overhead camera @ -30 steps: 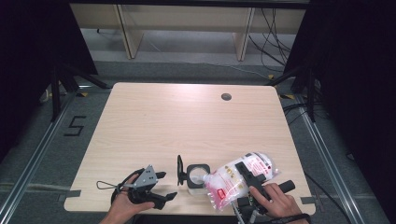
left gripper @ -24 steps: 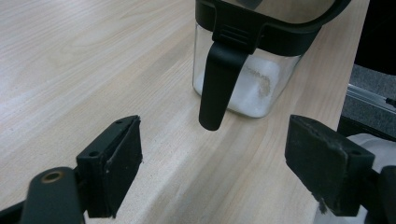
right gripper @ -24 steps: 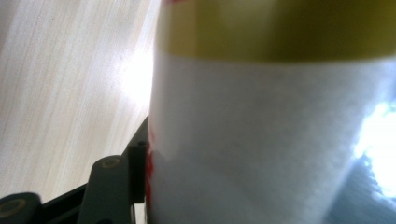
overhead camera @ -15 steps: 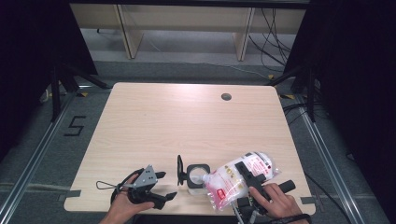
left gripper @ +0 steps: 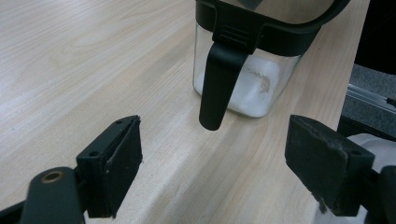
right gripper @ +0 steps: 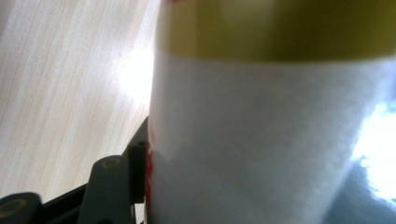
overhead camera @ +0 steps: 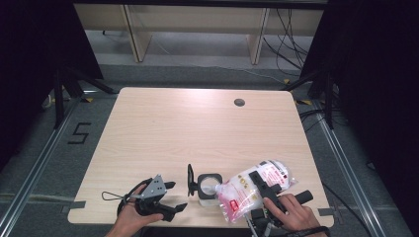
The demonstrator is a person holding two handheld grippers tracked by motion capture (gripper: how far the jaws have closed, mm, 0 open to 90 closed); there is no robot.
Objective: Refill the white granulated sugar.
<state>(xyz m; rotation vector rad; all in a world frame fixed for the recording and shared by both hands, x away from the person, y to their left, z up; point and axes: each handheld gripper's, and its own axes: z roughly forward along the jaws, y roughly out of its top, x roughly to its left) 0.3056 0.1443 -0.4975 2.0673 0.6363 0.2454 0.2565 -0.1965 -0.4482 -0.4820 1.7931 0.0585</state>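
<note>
Right gripper (overhead camera: 259, 185) pinching the refill bag (overhead camera: 252, 190) across its middle, jaws held apart by the bag's width; in the right gripper view the white film with its yellow band presses against the one black jaw I can see. The bag is full of white grains, sugar or salt, I cannot tell which. It lies tilted, long axis running from upper right down to lower left in the high view, low corner aimed at the open mouth of the clear square jar (overhead camera: 208, 183). That corner sits just at the jar's rim; whether it overhangs the opening or only touches the edge I cannot make out. The jar stands near my edge of the wooden table (overhead camera: 197, 128), between my two hands, black hinged lid (overhead camera: 190, 179) flipped up on its left side. In the left gripper view a thin layer of white grains (left gripper: 254, 88) covers the jar's bottom, so I judge pouring is in hand and far from finished. Left gripper (overhead camera: 170, 197) spread wide, holding nothing, resting low by the table edge, jaws pointed at the jar, near it but apart. The right hand (overhead camera: 291, 212) is the working one: forearm in from below, wrist angled left. Next the bag's high end must rise along its axis, low corner kept over the mouth.
</note>
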